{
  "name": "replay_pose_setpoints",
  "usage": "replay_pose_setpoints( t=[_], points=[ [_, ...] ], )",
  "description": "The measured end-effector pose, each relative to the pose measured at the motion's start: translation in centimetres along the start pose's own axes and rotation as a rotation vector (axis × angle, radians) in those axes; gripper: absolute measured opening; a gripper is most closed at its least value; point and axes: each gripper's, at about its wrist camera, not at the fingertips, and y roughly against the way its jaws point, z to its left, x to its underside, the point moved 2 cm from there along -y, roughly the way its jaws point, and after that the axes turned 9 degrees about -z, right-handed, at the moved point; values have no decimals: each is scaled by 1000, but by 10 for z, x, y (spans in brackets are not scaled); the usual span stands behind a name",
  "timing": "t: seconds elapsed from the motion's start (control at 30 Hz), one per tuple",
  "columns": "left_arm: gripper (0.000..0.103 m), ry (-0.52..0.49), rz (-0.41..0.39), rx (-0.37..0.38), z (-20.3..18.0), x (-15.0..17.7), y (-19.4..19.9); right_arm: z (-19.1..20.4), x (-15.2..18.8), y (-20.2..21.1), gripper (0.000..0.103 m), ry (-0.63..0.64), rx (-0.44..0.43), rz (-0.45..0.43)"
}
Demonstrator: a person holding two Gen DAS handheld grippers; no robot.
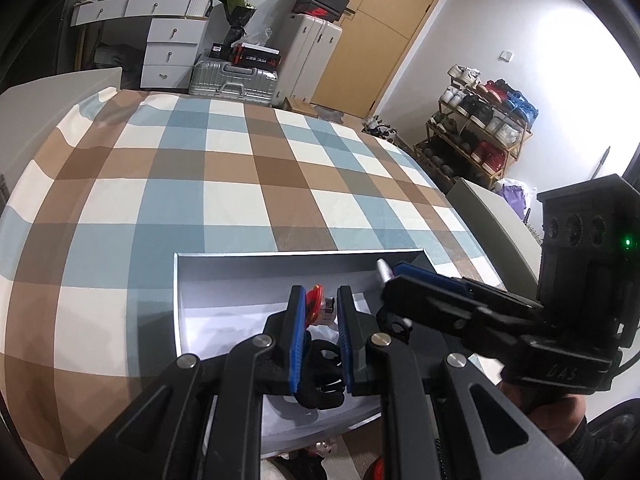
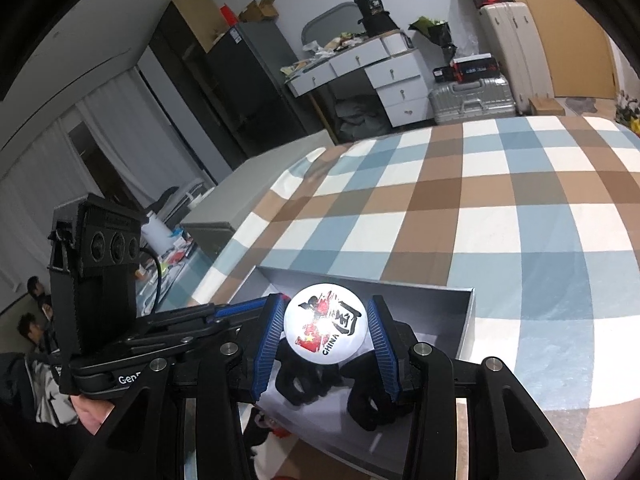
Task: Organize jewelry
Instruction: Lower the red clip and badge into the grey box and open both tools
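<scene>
Badge (image 2: 325,325) clamped in right gripper (image 2: 326,330) over box (image 1: 280,264) on bed (image 1: 200,184).
Left gripper (image 1: 318,322) fingers apart; thin edge grip risks slipping.

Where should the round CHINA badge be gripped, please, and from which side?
Pinch the CHINA badge at two opposite rim points, coming from below its lettering, as the right gripper does: it is a round disc facing the camera, so the pads span its width.
</scene>
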Motion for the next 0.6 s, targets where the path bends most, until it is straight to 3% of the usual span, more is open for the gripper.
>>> replay_pose_setpoints(
  t=[0.3, 0.33, 0.47, 0.6],
  points=[
    [13, -16, 4, 21, 2, -6, -5, 0, -5, 11, 44, 9, 32, -48],
    [15, -16, 7, 24, 1, -6, -4, 0, -6, 15, 46, 10, 31, -62],
    [51, -15, -16, 6, 2, -7, 3, -1, -9, 35, 57, -2, 31, -125],
    [52, 6, -48, -10, 4, -9, 16, 0, -11, 54, 65, -5, 42, -179]
  ],
)
